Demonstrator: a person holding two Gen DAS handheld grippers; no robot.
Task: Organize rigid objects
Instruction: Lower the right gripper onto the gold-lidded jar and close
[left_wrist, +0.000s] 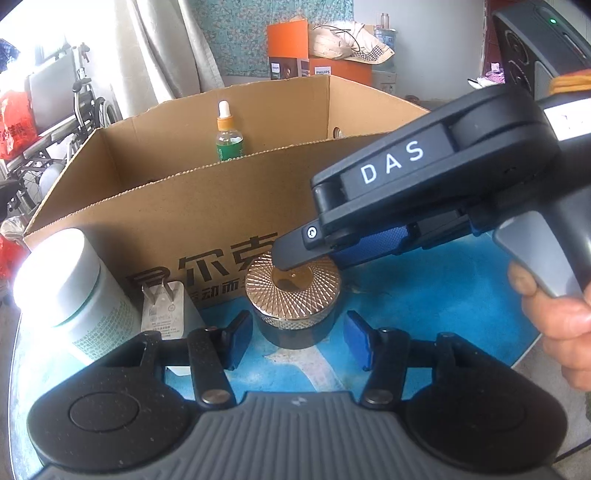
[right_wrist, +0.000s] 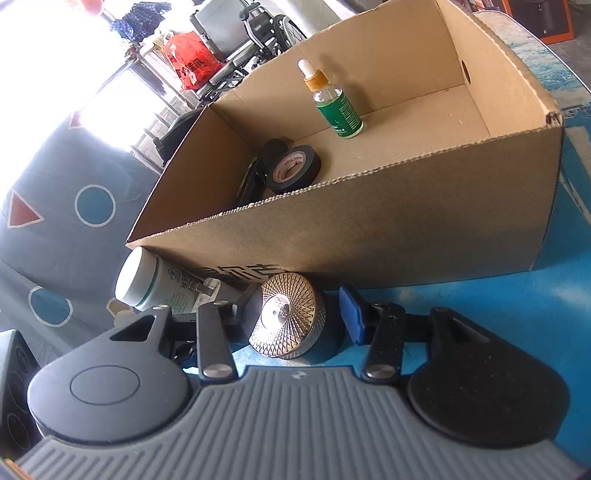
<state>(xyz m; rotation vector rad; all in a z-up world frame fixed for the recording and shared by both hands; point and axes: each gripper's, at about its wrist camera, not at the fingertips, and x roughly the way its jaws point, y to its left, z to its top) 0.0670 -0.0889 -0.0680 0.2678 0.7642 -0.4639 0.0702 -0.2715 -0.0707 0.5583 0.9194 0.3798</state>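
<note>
Nearest to you, your left gripper (left_wrist: 299, 338) stands with its blue pads apart on either side of the gold-lidded jar (left_wrist: 293, 299), not pressing on it; the jar sits upright on the blue surface (left_wrist: 443, 295), just in front of the cardboard box (left_wrist: 184, 206). Your right gripper (right_wrist: 299, 310) also straddles the jar with its jaws apart: its left finger is close against the jar's side, though you cannot tell if it touches, and its right pad stands clear. From the left wrist view, that gripper reaches in from the right, one fingertip over the lid. Just left of the jar a white plug adapter (left_wrist: 162, 312) lies on the surface, and beyond it stands a white bottle (left_wrist: 70, 291). Inside the box, a green dropper bottle (right_wrist: 334, 105) stands upright, with a roll of black tape (right_wrist: 293, 168) near the front wall.
</note>
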